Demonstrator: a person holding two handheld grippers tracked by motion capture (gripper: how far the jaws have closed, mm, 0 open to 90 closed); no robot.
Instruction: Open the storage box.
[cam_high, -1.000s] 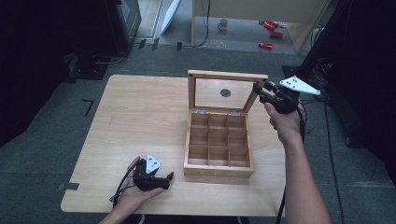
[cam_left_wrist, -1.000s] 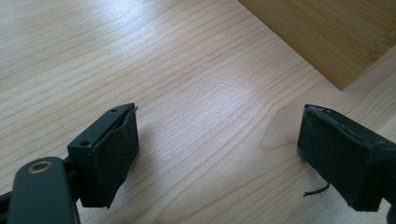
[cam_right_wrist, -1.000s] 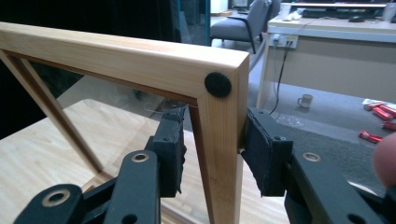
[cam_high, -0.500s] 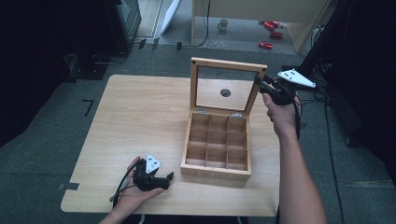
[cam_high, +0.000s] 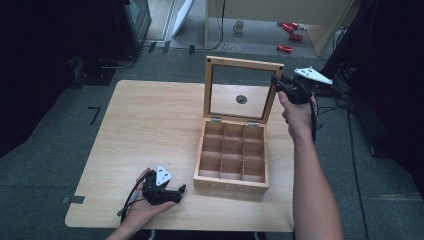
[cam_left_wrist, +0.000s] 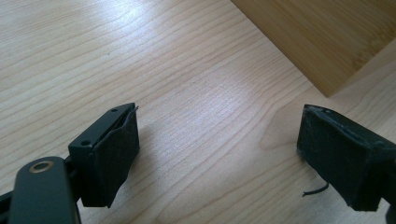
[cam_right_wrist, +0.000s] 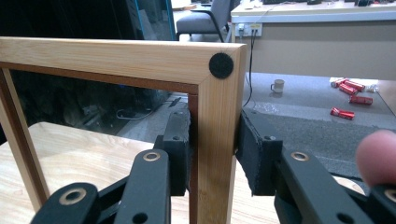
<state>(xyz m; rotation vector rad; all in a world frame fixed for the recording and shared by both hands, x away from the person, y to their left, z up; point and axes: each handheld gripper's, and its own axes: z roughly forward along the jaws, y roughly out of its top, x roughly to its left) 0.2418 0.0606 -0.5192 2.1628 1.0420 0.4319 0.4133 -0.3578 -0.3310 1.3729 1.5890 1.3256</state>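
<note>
A wooden box (cam_high: 231, 159) with several empty compartments sits at the table's right side. Its glass-paned lid (cam_high: 241, 71) stands raised, nearly upright. My right gripper (cam_high: 276, 83) is shut on the lid's right frame rail (cam_right_wrist: 214, 135), just below the corner with a black round pad (cam_right_wrist: 221, 65). One jaw is on each side of the rail. My left gripper (cam_high: 176, 192) rests low near the table's front edge, left of the box, open with nothing between its pads (cam_left_wrist: 112, 158). A corner of the box (cam_left_wrist: 327, 37) lies ahead of it.
The wooden table (cam_high: 145, 125) is bare to the left of the box. On the floor beyond stand a mug (cam_high: 239, 25) and red cans (cam_high: 290, 35). A desk and an office chair (cam_right_wrist: 205, 21) are farther back. Dark gear stands at the table's right.
The right gripper has swung the lid up and back, from a forward lean to nearly upright. The left gripper has stayed put.
</note>
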